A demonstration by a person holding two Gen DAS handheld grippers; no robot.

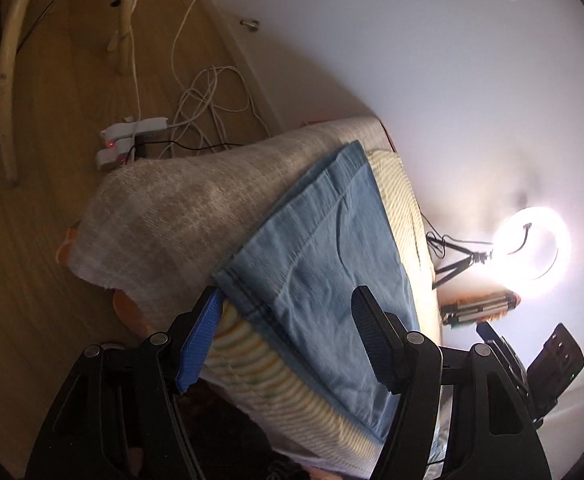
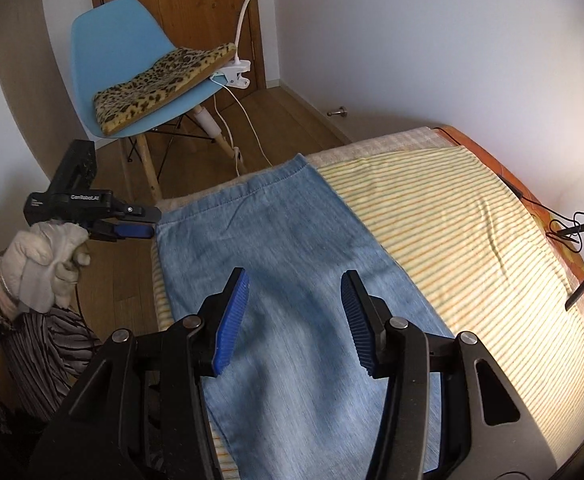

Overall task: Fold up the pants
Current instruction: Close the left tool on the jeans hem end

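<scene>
Wood flooring surrounds a low bed covered by a yellow striped sheet, with a blue chair carrying a leopard cushion against the far wall and a clip lamp fastened to the seat edge. On the sheet lie the pants, light blue denim, folded into a long flat strip. Their long axis runs from the right gripper's end toward the foot of the bed nearest the chair, where a hemmed end points away from the camera and reaches a grey blanket. The right gripper hovers over the middle of the strip with its blue pads spread wide, holding nothing. The left gripper, held in a white-gloved hand, sits just beside the strip's left edge near the far end; from the right wrist view its fingers look close together, yet its own camera shows the left gripper with jaws apart, straddling the denim edge without clamping it. A ring light glows beside the bed, and a power strip with white cables lies on the floor.
</scene>
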